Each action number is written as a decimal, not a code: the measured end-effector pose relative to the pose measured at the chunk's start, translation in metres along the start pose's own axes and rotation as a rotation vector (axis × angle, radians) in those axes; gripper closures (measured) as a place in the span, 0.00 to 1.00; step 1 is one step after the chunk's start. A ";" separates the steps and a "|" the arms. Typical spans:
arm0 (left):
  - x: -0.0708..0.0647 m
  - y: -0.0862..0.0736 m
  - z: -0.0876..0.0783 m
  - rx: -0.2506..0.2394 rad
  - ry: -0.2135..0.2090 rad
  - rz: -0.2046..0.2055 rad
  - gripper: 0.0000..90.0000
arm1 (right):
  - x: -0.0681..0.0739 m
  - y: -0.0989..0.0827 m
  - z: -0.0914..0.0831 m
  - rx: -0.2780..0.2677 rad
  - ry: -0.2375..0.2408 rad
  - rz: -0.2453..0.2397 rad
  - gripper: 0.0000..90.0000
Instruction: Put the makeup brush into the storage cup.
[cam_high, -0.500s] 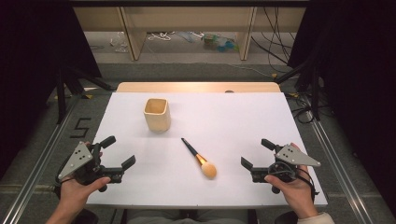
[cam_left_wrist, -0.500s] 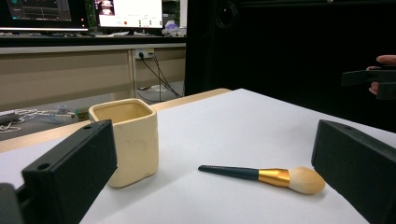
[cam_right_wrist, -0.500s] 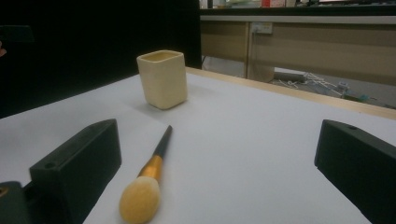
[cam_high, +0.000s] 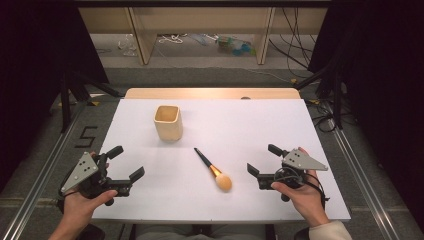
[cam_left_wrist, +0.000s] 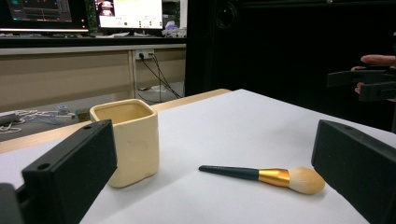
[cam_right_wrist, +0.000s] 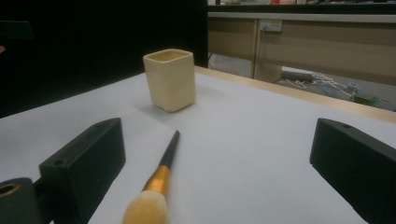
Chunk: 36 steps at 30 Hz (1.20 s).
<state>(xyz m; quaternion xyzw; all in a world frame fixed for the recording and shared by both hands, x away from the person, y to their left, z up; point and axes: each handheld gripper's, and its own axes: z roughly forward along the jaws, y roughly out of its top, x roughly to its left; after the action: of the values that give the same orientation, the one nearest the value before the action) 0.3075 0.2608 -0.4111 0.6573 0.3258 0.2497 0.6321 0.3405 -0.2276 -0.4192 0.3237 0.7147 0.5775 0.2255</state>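
Both grippers sat low at my edge of the table (cam_high: 300, 120), one in each hand, and both had their jaws spread wide with nothing between them. My left gripper (cam_high: 128, 166) was over the near left corner of the white sheet, its jaws pointing across the table toward the middle; my left hand (cam_high: 82, 202) held it from below, with the grey plate (cam_high: 80, 170) on top. My right gripper (cam_high: 263, 161) mirrored it on the near right side, held by my right hand (cam_high: 302, 195), its jaws aimed leftward at the brush.

I saw the brush (cam_high: 212, 169) lying flat on the sheet between the two grippers, nearer my right one. Its dark handle pointed up and left toward the cup, a gold ferrule joined it to the pale round bristle head, and that head lay at the end closest to me. In the right gripper view the brush (cam_right_wrist: 159, 179) lay just ahead of the left-hand jaw, bristles toward the camera, not touched by either jaw. In the left gripper view the brush (cam_left_wrist: 266, 175) lay crosswise, well ahead of the jaws, bristles toward the right-hand jaw.

I found the cup (cam_high: 168, 122) standing upright beyond the brush, a cream, square-sided pot with an open top, clear of the brush tip. Neither gripper touched anything on the sheet.
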 end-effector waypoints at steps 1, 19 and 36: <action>0.000 0.000 0.000 0.000 -0.001 0.003 0.00 | 0.002 0.002 0.008 -0.015 0.021 0.006 0.05; 0.001 0.000 -0.001 -0.001 -0.002 -0.002 0.00 | 0.019 0.015 0.062 0.058 0.079 -0.050 0.06; 0.001 0.000 -0.001 -0.004 -0.005 -0.005 0.00 | 0.030 0.023 0.091 0.090 0.113 -0.070 0.06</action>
<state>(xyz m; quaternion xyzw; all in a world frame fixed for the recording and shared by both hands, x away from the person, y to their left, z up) 0.3074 0.2620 -0.4114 0.6558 0.3251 0.2472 0.6349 0.3879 -0.1411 -0.4167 0.2751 0.7624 0.5540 0.1902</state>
